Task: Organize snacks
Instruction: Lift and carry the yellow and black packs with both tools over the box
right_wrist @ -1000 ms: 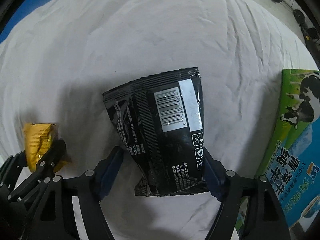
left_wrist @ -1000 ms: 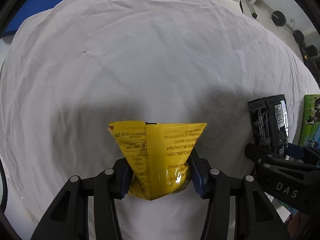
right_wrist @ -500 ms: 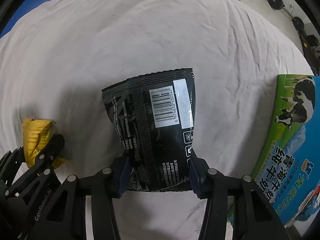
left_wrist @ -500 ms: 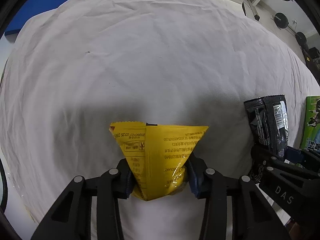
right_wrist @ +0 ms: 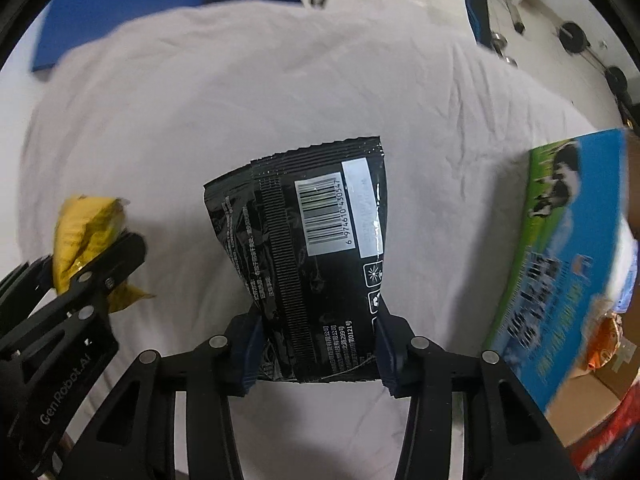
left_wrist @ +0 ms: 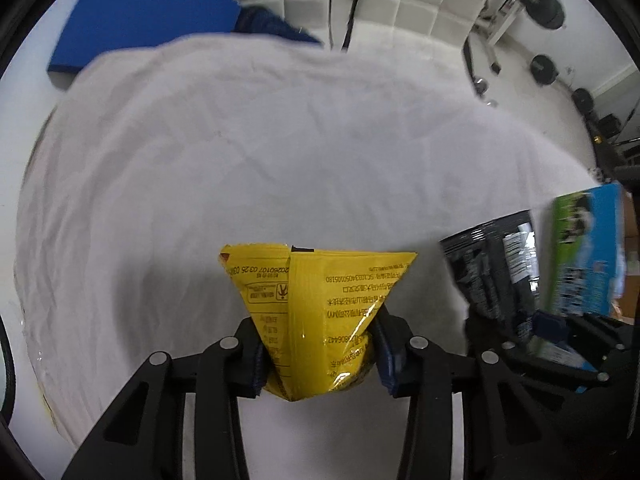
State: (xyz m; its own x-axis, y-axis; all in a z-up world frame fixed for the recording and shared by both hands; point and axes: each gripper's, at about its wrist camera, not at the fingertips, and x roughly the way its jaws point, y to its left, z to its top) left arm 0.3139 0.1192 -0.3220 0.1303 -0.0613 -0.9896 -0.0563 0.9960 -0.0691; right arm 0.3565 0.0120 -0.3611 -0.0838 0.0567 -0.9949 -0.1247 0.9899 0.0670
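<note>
The left gripper (left_wrist: 318,354) pinches the lower end of a yellow snack packet (left_wrist: 320,312) between its blue pads, the packet fanning out beyond the fingertips above a white sheet (left_wrist: 280,140). The right gripper (right_wrist: 318,354), whose jaws have just been closing, clamps the bottom of a black snack packet (right_wrist: 316,256), barcode side facing the camera. A green and blue milk carton box (right_wrist: 560,248) lies just right of the right fingers. A blue mat (left_wrist: 136,12) sits far beyond both.
</note>
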